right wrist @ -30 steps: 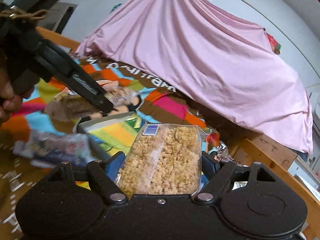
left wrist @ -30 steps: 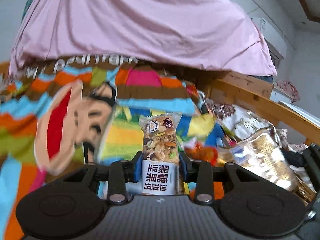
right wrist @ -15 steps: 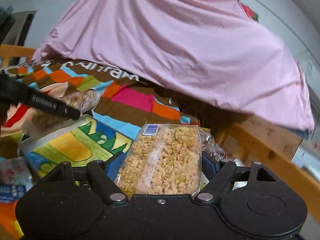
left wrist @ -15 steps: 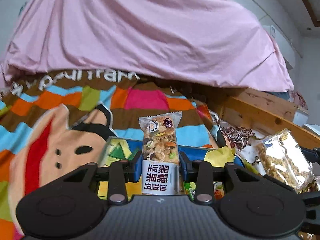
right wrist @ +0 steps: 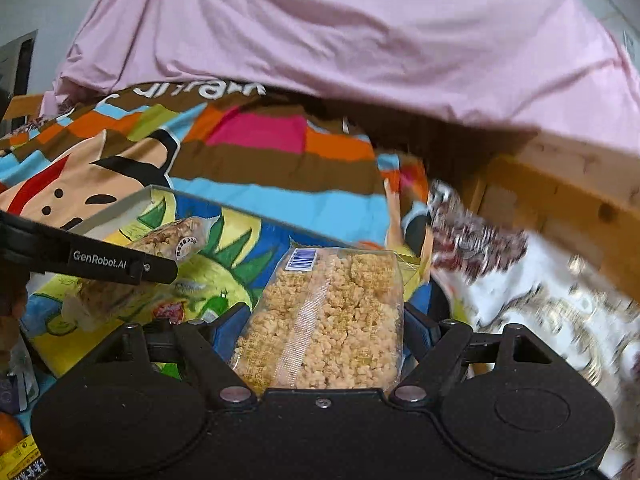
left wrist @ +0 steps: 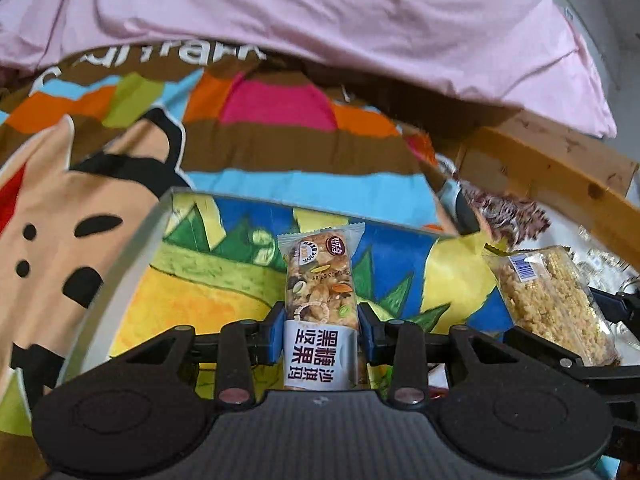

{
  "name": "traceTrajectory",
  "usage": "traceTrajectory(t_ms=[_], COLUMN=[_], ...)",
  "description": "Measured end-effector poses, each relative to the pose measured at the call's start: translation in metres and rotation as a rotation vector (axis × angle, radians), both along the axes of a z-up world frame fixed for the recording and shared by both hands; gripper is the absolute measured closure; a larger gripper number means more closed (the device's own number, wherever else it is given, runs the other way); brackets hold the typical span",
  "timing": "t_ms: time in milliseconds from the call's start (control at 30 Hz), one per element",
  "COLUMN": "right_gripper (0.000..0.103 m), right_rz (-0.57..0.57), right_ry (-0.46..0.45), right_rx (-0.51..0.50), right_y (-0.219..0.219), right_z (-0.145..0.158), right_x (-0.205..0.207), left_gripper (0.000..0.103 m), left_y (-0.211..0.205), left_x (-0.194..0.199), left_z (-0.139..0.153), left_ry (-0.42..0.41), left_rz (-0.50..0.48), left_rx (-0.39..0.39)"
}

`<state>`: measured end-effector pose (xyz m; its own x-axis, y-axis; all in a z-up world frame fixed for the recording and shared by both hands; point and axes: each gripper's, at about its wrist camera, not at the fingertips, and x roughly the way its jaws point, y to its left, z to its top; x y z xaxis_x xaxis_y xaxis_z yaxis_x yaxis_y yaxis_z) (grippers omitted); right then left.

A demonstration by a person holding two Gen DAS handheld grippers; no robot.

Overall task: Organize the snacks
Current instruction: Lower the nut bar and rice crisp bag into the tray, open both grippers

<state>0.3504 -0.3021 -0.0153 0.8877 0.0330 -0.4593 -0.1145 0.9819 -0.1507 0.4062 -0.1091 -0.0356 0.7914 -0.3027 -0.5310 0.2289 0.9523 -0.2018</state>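
My left gripper [left wrist: 322,332] is shut on a nut bar [left wrist: 320,280] in a clear wrapper with a white label, and holds it upright over a shallow box [left wrist: 120,268] with a bright cartoon-printed bottom. My right gripper [right wrist: 324,332] is shut on a clear packet of puffed rice crisps [right wrist: 328,320] with a blue barcode. That packet [left wrist: 552,304] hangs at the box's right side. In the right wrist view the left gripper's finger [right wrist: 120,266] and its nut bar [right wrist: 176,240] hang over the box [right wrist: 116,208].
The box lies on a striped cartoon blanket [left wrist: 280,148] under a draped pink sheet [left wrist: 320,12]. A wooden bed rail [left wrist: 560,176] runs along the right. Shiny patterned snack packets [right wrist: 480,240] lie blurred right of the box, and more packets [right wrist: 16,384] lie at the lower left.
Both grippers have moved forward and down over the box with their snacks still held. The box now fills the lower middle of both views. The right gripper has rolled level.
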Motion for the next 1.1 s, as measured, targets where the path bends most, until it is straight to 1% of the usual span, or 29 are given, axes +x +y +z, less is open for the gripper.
traceTrajectory(t_ms=[133,200,433,533,567,600,700,833,933,1000,1067,1100], right_gripper=[0.022,0.022,0.021,0.02,0.02,0.02,0.017,0.013,0.012,0.011,0.01,0.01], right_rz=[-0.033,-0.044,-0.047,-0.05,-0.051,-0.052,-0.052,-0.039,-0.017,-0.007,-0.001,-0.001], right_ry=[0.071,0.089,0.124,0.13,0.129,0.126,0.115,0.083,0.06,0.046,0.031,0.025], right_rx=[0.115,0.142,0.161,0.142,0.137,0.135,0.133,0.122,0.105,0.098,0.096,0.097], right_y=[-0.012,-0.015,-0.016,-0.017,-0.016,-0.017,-0.018,-0.016,-0.011,-0.009,-0.007,-0.006], right_z=[-0.007,-0.009,-0.014,-0.012,-0.011,-0.009,-0.004,0.005,0.014,0.022,0.03,0.035], right_x=[0.01,0.013,0.014,0.013,0.013,0.012,0.008,0.002,-0.006,-0.012,-0.019,-0.023], left_gripper=[0.063,0.063,0.063,0.062,0.06,0.055,0.049,0.045,0.039,0.032,0.028,0.024], left_y=[-0.004,-0.006,-0.012,-0.011,-0.01,-0.009,-0.007,-0.006,-0.004,-0.002,0.002,0.003], left_x=[0.008,0.01,0.011,0.011,0.011,0.01,0.007,0.001,-0.005,-0.009,-0.014,-0.016], left_z=[-0.009,-0.012,-0.017,-0.016,-0.015,-0.014,-0.01,-0.004,0.003,0.01,0.018,0.021], left_ry=[0.03,0.044,0.08,0.104,0.107,0.11,0.102,0.094,0.081,0.066,0.052,0.046], left_rz=[-0.002,-0.008,-0.026,-0.027,-0.024,-0.021,-0.019,-0.013,-0.012,-0.007,0.001,0.004], left_rx=[0.003,0.005,0.031,0.02,0.013,0.009,0.0,-0.003,-0.011,-0.014,-0.022,-0.026])
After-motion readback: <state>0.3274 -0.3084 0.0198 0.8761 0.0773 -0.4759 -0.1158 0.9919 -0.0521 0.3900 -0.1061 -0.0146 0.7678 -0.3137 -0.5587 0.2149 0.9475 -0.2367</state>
